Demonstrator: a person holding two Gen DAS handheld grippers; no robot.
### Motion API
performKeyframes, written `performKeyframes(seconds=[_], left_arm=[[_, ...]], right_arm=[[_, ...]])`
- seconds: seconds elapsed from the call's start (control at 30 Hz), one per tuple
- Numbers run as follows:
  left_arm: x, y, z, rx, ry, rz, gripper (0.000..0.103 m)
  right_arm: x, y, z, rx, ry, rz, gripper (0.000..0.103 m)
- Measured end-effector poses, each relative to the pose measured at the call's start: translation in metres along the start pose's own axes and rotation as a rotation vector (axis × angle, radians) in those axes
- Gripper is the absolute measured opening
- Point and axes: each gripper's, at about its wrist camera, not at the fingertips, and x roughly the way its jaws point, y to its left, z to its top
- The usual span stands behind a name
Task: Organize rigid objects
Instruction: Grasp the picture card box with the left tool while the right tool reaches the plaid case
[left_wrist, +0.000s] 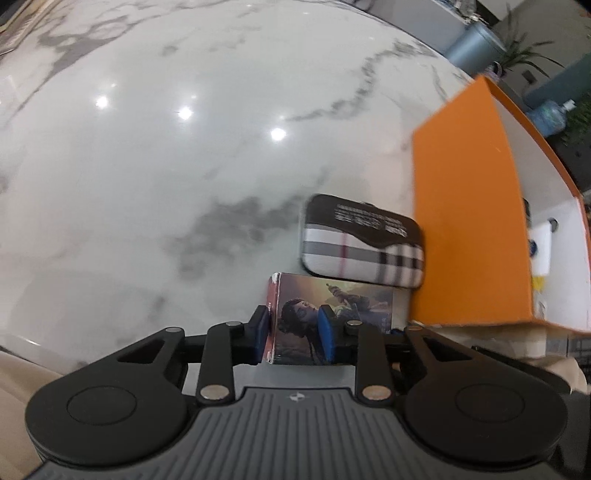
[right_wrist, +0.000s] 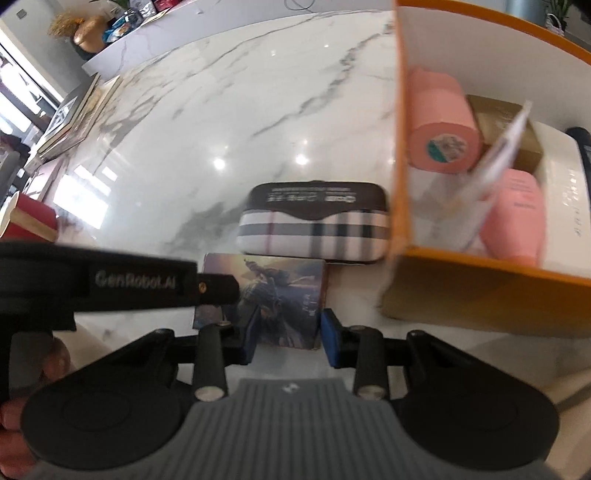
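A small picture-printed box (left_wrist: 317, 314) lies on the marble table (left_wrist: 184, 147). My left gripper (left_wrist: 295, 332) is shut on its left end, blue pads on both sides. In the right wrist view the same box (right_wrist: 280, 291) sits between the open fingers of my right gripper (right_wrist: 290, 334), and the left gripper body (right_wrist: 110, 280) reaches in from the left. A plaid case (left_wrist: 362, 243) lies just beyond the box; it also shows in the right wrist view (right_wrist: 314, 232). An orange box (right_wrist: 480, 280) stands at right.
Inside the orange box are a pink roll (right_wrist: 439, 122), a pink bottle (right_wrist: 517, 218), a gold box (right_wrist: 506, 125) and a white item (right_wrist: 561, 192). Books (right_wrist: 74, 118) lie at the table's far left. A red box (right_wrist: 29, 221) is at left.
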Motion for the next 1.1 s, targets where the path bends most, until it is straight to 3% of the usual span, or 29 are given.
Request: performKeyframes(seconds=[0.5,0.67,0.83,0.93,1.1], left_arm=[[-0.006,0.026,0.033,-0.041,-0.038,0.084,0.033],[-0.007,0.037,0.041,-0.092,-0.044,0.08,0.036],[-0.018,0.048,0.032,-0.223,-0.046,0.067,0.056],[-0.026,0.052,0.022,-0.304,-0.059,0.035,0.058],[-0.018,0.058,0.012,-0.477,-0.036,-0.043,0.064]], right_arm=[[0.019,0.034,0.017,-0.029,-0.019,0.016,0.034],[0.023,0.039,0.027,-0.074,0.021,0.058,0.034],[0.012,0.043,0.037,-0.215,0.018,0.007,0.034],[0.004,0.045,0.045,-0.307,0.017,-0.01,0.024],[0.003,0.058,0.059,-0.584,0.067,-0.097,0.025]])
